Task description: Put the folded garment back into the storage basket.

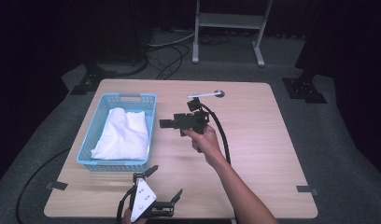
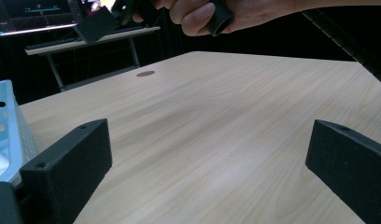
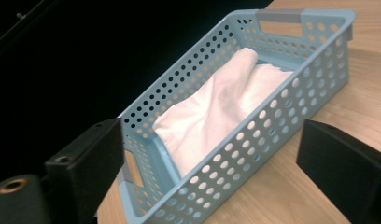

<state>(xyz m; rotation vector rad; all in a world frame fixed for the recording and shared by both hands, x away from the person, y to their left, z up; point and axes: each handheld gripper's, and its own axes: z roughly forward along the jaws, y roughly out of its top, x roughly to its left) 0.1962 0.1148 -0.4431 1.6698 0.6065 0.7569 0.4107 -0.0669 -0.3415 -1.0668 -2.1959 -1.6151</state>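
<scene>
Here the right gripper [image 1: 167, 123] hangs above the middle of the table [image 1: 254, 140], its jaws standing apart with nothing between them and pointing toward the blue basket [image 1: 150, 122]. In the right gripper view the two black jaws frame that basket, with empty air between them. The right hand [image 1: 205, 139] grips the tool's body, and a black ribbed cable [image 1: 222, 135] curls from it back along the forearm.

The left gripper [image 1: 167, 184] rests low at the table's near edge, close to the near left corner, its jaws also spread wide and holding nothing; in the left gripper view they stand over bare wood, with the basket's corner just beside one of them. A grey three-cornered plate [image 1: 143, 198] sits on top of it.

The basket lies along the left edge of the table, its long side running from near to far. Inside it rests a white cloth [image 1: 123, 133], loosely folded and rumpled, covering most of the floor. Neither gripper touches basket or cloth.

At the far edge, near the middle, lies a small white strip [image 1: 201, 95] beside a round grey disc [image 1: 219, 93].
</scene>
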